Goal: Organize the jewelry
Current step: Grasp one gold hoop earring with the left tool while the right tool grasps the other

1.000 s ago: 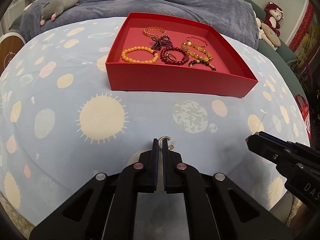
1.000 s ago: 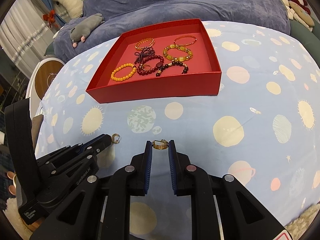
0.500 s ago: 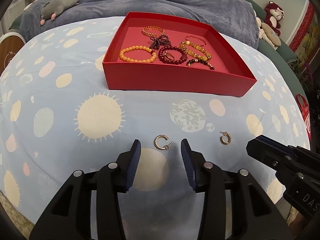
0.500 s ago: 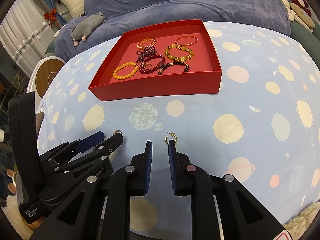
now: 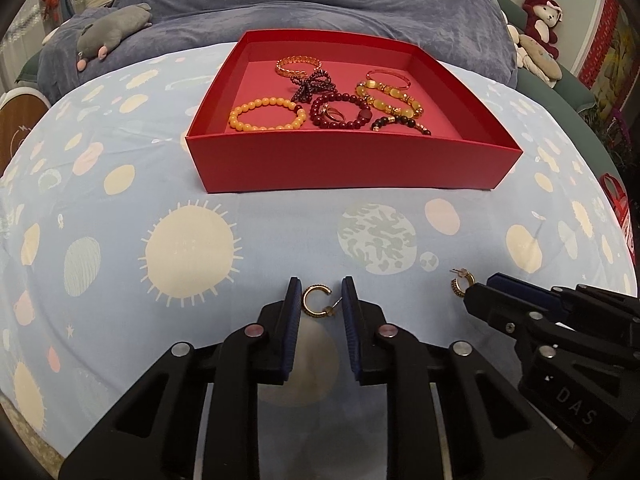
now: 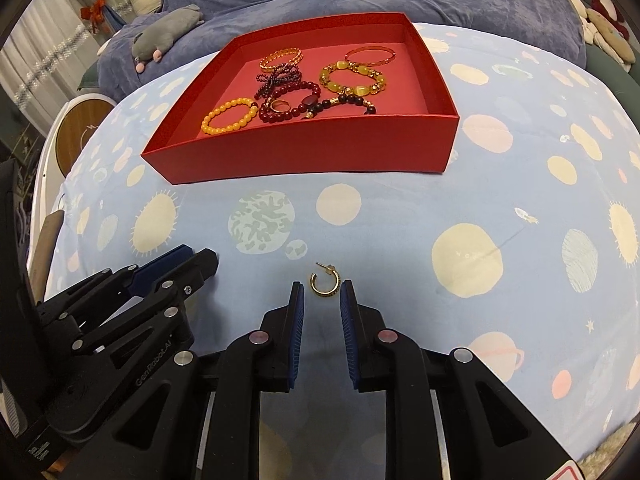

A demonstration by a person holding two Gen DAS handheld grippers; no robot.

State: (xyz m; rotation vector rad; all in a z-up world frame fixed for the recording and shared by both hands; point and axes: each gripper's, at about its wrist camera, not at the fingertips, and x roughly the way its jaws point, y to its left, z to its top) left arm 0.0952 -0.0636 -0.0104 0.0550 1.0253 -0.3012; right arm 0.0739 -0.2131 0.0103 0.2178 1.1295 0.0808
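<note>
Blue planet-print cloth (image 5: 280,224); left hand-held gripper (image 5: 319,296) closing around earring (image 5: 316,301), right hand-held gripper (image 6: 320,298) opening, ungripped.

Matt red cardboard tray (image 5: 344,166), glossy beaded bracelets (image 5: 267,114) inside it, shiny gold-coloured metal hoop earring (image 6: 325,283) at 6 o'clock of the tray, soft smooth printed cloth cover (image 5: 120,216), matt black plastic gripper (image 6: 320,294) with ribbed blue pads (image 6: 297,320), plush grey toy (image 6: 168,30) at 11 o'clock
</note>
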